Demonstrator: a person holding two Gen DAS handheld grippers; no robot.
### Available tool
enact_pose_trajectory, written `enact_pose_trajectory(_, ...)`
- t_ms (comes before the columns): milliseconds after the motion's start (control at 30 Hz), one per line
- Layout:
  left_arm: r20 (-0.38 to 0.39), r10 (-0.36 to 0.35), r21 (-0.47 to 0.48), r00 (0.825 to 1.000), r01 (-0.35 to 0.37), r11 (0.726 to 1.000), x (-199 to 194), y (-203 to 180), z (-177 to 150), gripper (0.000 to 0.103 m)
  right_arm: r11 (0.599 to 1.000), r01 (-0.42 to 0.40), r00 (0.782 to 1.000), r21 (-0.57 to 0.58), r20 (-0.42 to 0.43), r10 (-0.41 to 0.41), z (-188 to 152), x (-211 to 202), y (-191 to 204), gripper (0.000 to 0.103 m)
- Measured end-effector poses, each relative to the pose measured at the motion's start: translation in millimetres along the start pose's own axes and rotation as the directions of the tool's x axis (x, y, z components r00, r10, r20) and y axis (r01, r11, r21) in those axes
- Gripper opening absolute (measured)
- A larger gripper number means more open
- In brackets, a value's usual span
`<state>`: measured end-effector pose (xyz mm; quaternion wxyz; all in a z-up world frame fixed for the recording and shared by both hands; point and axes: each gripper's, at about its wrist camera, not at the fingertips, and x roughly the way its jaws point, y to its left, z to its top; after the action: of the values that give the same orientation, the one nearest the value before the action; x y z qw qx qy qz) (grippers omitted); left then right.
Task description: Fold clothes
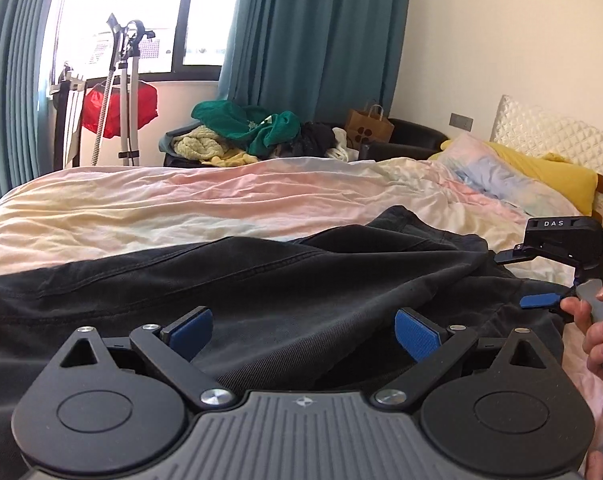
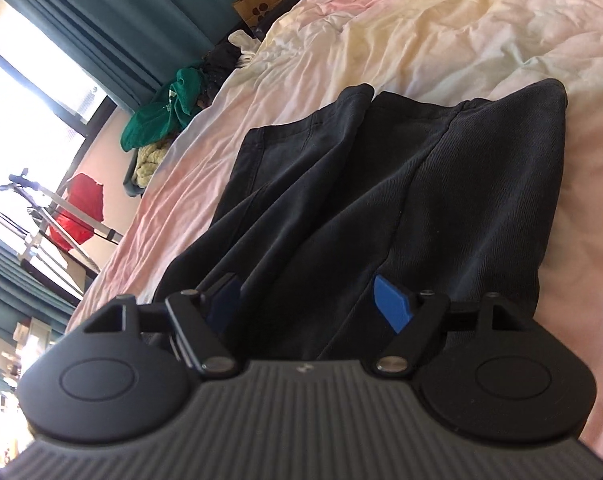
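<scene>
Black trousers (image 2: pixel 381 184) lie folded on the pastel bedsheet (image 1: pixel 149 204). Just above them, the left gripper (image 1: pixel 303 326) has its blue pads spread wide and empty. Likewise the right gripper (image 2: pixel 307 300), with nothing held.

place: home bedroom; evidence: bed (image 1: pixel 141 200), pillows (image 1: pixel 501 172), teal curtains (image 1: pixel 313 32), clothes pile (image 1: pixel 253 132)

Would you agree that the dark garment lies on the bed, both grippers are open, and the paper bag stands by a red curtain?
Not quite: the curtain beside the paper bag is teal, not red, as the left wrist view shows. The rest holds: the dark garment lies on the bed, and the left gripper and right gripper are open.
</scene>
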<state>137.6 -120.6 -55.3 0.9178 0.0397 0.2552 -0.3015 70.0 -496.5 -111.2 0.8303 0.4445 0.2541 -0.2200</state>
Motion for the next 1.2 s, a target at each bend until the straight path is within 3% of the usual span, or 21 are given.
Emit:
enact_pose_trajectory(100, -0.034, -0.052, 0.029, 0.998, 0.053, 0.998, 59.0, -23.0, 44.8, 0.098, 1.000, -0.004, 1.000, 0.017, 0.005, 0.004, 0.5, 3.2, -4.7, 0.077)
enact_pose_trajectory(233, -0.040, -0.005, 0.084, 0.999, 0.009, 0.996, 143.9, -58.0, 90.6, 0.098, 0.999, -0.016, 1.000, 0.047, -0.015, 0.017, 2.7, 13.6, -14.4, 0.076)
enact_pose_trajectory(400, -0.162, 0.025, 0.167, 0.987, 0.002, 0.986, 255.4, -88.3, 120.4, 0.097, 0.995, -0.028, 0.998, 0.097, -0.048, 0.032, 4.3, 26.4, -24.0, 0.077)
enact_pose_trajectory(500, -0.283, 0.092, 0.210, 0.955, -0.032, 0.977, 307.0, -94.8, 119.5, 0.096, 0.991, -0.057, 0.996, 0.125, -0.055, 0.064, 4.7, 30.8, -28.2, 0.077)
enact_pose_trajectory(633, -0.443, 0.186, 0.276, 0.877, -0.064, 0.959, 359.8, -99.9, 108.4, 0.086, 0.979, -0.078, 0.993, 0.189, -0.069, 0.092, 7.5, 35.5, -39.5, 0.077)
enact_pose_trajectory(667, -0.473, 0.184, 0.280, 0.861, -0.051, 0.959, 365.7, -99.4, 103.5, 0.082, 0.975, -0.084, 0.992, 0.206, -0.071, 0.100, 8.1, 36.4, -42.1, 0.078)
enact_pose_trajectory(733, -0.478, 0.176, 0.283, 0.860, -0.039, 0.958, 368.5, -100.5, 101.2, 0.078, 0.970, -0.088, 0.991, 0.226, -0.074, 0.108, 8.3, 37.3, -44.3, 0.078)
enact_pose_trajectory(833, -0.497, 0.145, 0.268, 0.856, -0.007, 0.963, 367.5, -99.5, 98.4, 0.063, 0.966, -0.095, 0.990, 0.239, -0.078, 0.117, 9.8, 38.1, -45.6, 0.078)
enact_pose_trajectory(900, -0.501, 0.128, 0.274, 0.856, 0.016, 0.962, 366.0, -103.6, 97.2, 0.045, 0.961, -0.101, 0.989, 0.258, -0.078, 0.125, 10.8, 38.4, -47.5, 0.078)
enact_pose_trajectory(933, -0.499, 0.134, 0.294, 0.856, 0.022, 0.955, 364.9, -108.3, 95.8, 0.041, 0.959, -0.104, 0.989, 0.264, -0.078, 0.129, 10.7, 38.3, -48.2, 0.078)
enact_pose_trajectory(967, -0.497, 0.142, 0.318, 0.856, 0.027, 0.948, 363.6, -113.8, 94.3, 0.030, 0.957, -0.106, 0.988, 0.269, -0.078, 0.131, 10.7, 38.3, -48.7, 0.078)
enact_pose_trajectory(1000, -0.498, 0.152, 0.346, 0.854, 0.035, 0.938, 363.2, -118.1, 92.8, 0.012, 0.958, -0.106, 0.988, 0.267, -0.078, 0.131, 11.0, 38.6, -48.5, 0.078)
enact_pose_trajectory(1033, -0.493, 0.170, 0.374, 0.853, 0.032, 0.927, 361.5, -121.6, 92.5, 0.004, 0.958, -0.107, 0.988, 0.266, -0.078, 0.132, 11.3, 38.8, -48.3, 0.078)
enact_pose_trajectory(1100, -0.481, 0.196, 0.408, 0.855, 0.021, 0.913, 357.5, -125.7, 95.0, 0.002, 0.957, -0.108, 0.988, 0.271, -0.077, 0.133, 11.4, 38.8, -48.8, 0.078)
enact_pose_trajectory(1200, -0.427, 0.222, 0.418, 0.876, -0.027, 0.908, 350.6, -126.9, 111.2, 0.001, 0.954, -0.108, 0.988, 0.279, -0.078, 0.134, 11.1, 38.6, -49.3, 0.078)
